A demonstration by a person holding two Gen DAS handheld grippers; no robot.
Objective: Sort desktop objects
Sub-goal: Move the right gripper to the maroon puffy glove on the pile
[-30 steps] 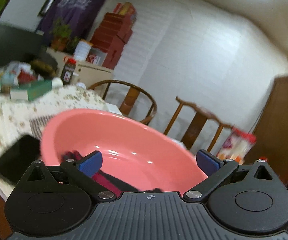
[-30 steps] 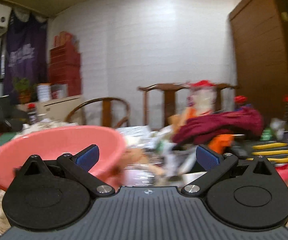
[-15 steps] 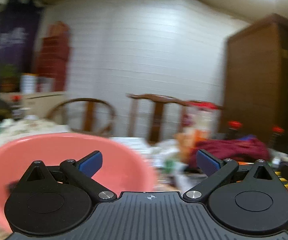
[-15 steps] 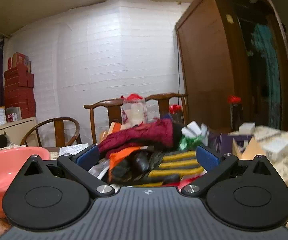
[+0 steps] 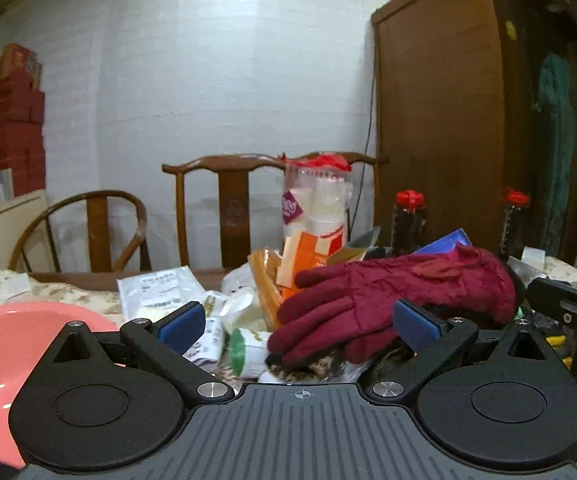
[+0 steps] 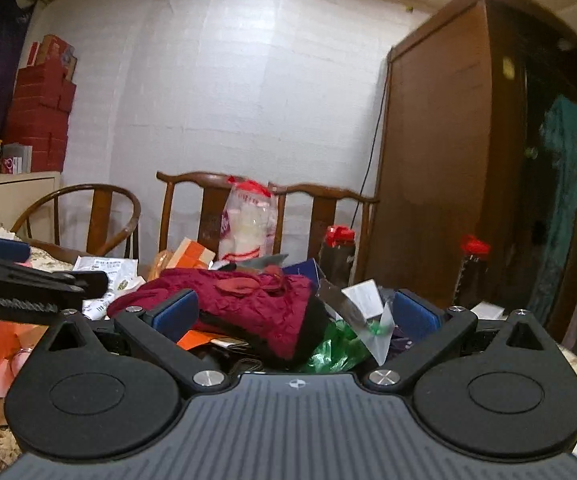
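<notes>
Clutter is crowding the worktop (image 5: 72, 292) before a white brick wall (image 5: 208, 80); left of the maroon glove (image 5: 388, 296), the pink basin (image 5: 4, 344) is sitting, contents hidden. Both grippers' fingers (image 5: 180, 326) are gaping wide, gripping nothing.

In the left wrist view, a glove (image 5: 392, 296) lies on top of the clutter pile at centre right of the frame, with a basin (image 5: 4, 360) at lower left. A paper packet (image 5: 160, 292) lies between them, further back. Behind the pile stands a bagged stack of cups (image 5: 316, 208), then two chairs (image 5: 224, 208), and a wardrobe (image 5: 448, 120) at right.
</notes>
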